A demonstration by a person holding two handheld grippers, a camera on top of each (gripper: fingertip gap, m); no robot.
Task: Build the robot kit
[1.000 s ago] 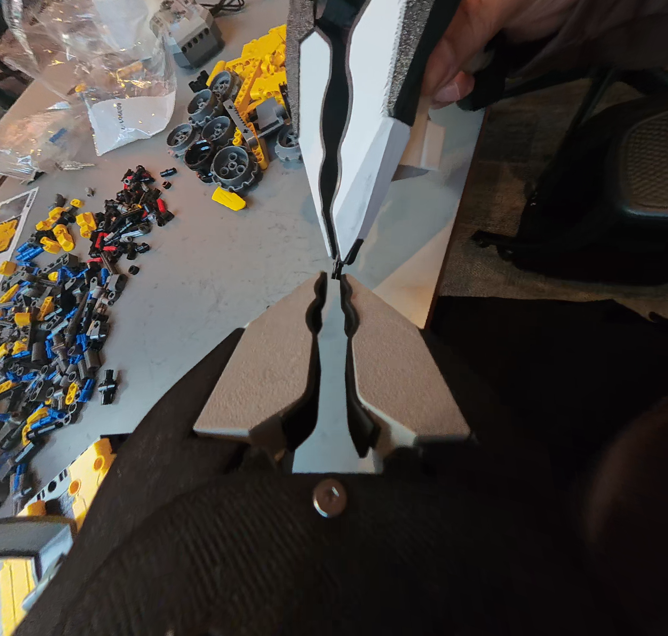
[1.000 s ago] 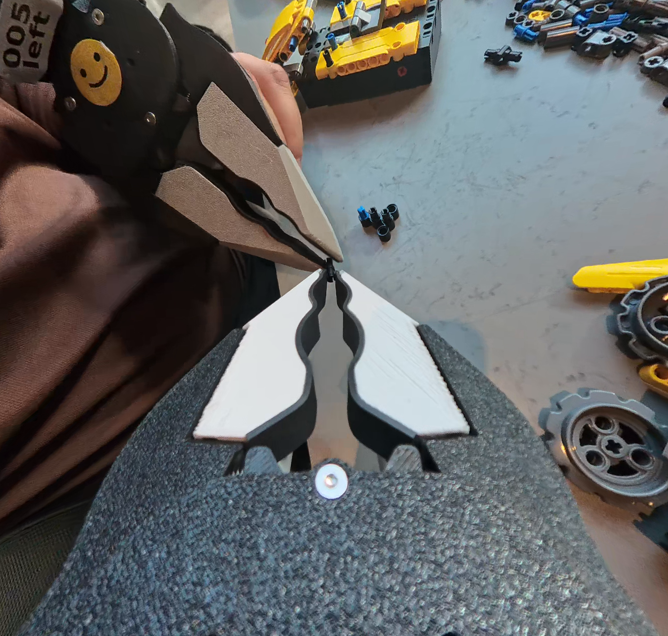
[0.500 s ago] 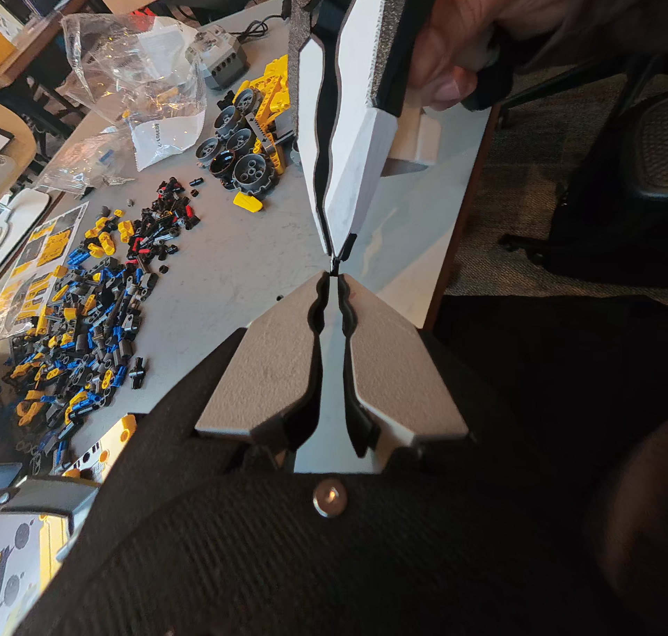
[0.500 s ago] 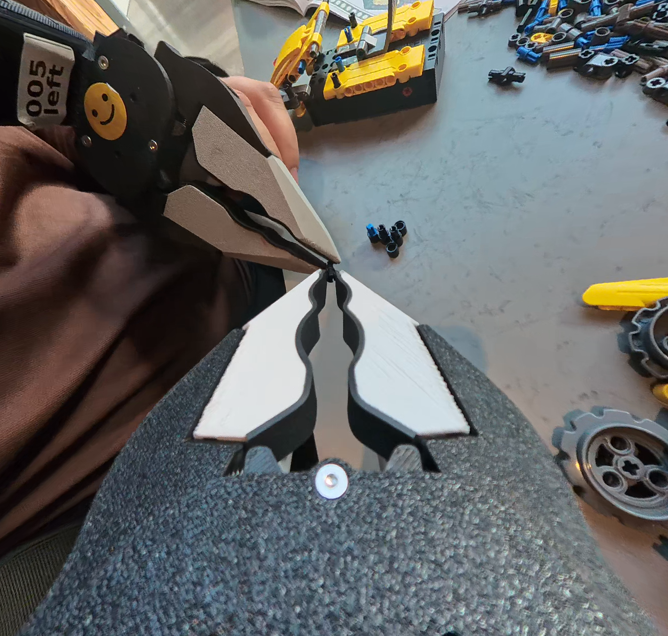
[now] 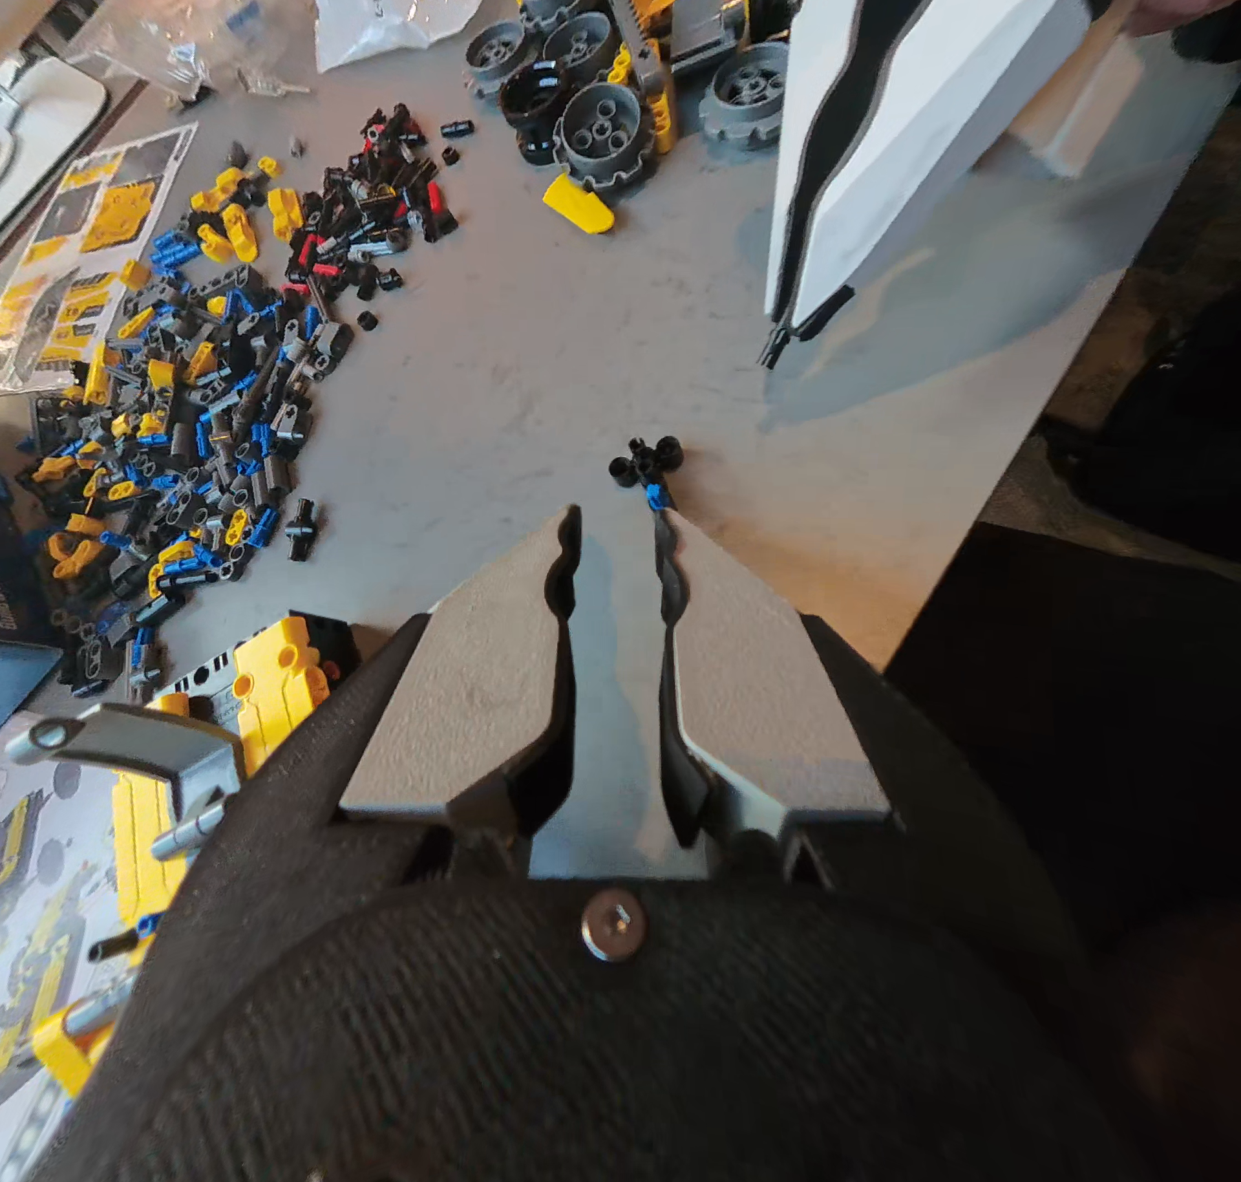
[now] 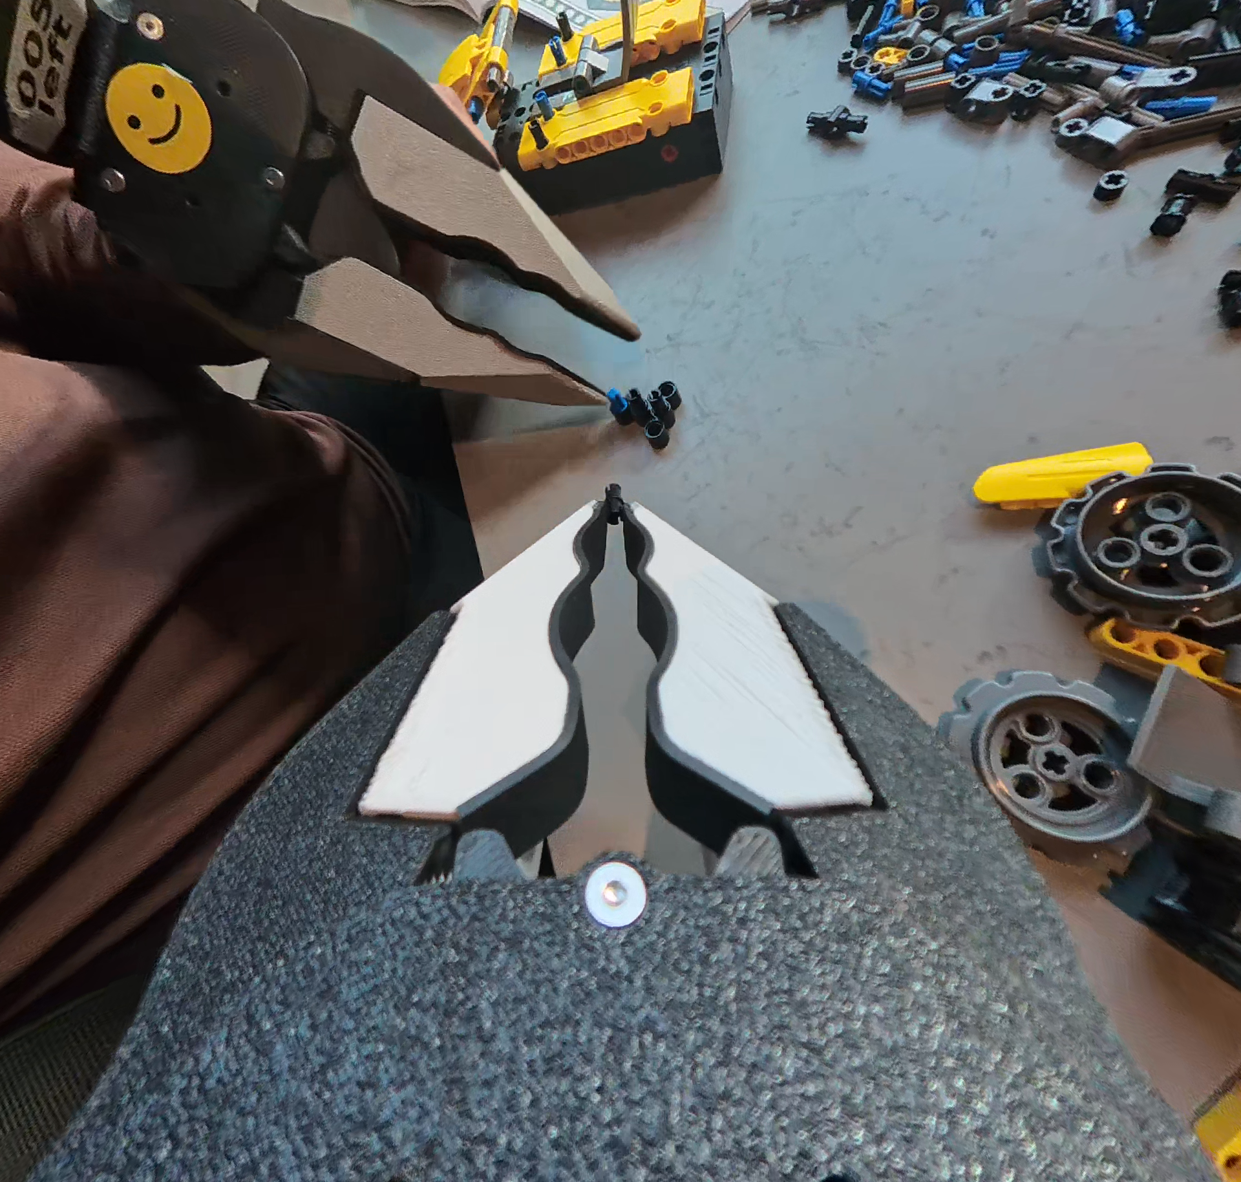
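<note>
Pinching a tiny black pin (image 6: 612, 499) at its very tips, the right gripper (image 6: 612, 511) hovers above the grey table (image 6: 873, 343); the left gripper (image 5: 614, 511), jaws parted and empty, nudges a small pin cluster (image 5: 646, 461). Such a shallow grip could let the pin slip away.

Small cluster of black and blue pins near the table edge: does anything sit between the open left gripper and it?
Nothing visible does. The left gripper is open just short of the pin cluster, one fingertip nearly at its blue pin, bare grey table around. The right gripper, shut on a small black pin, is off to the side.
</note>
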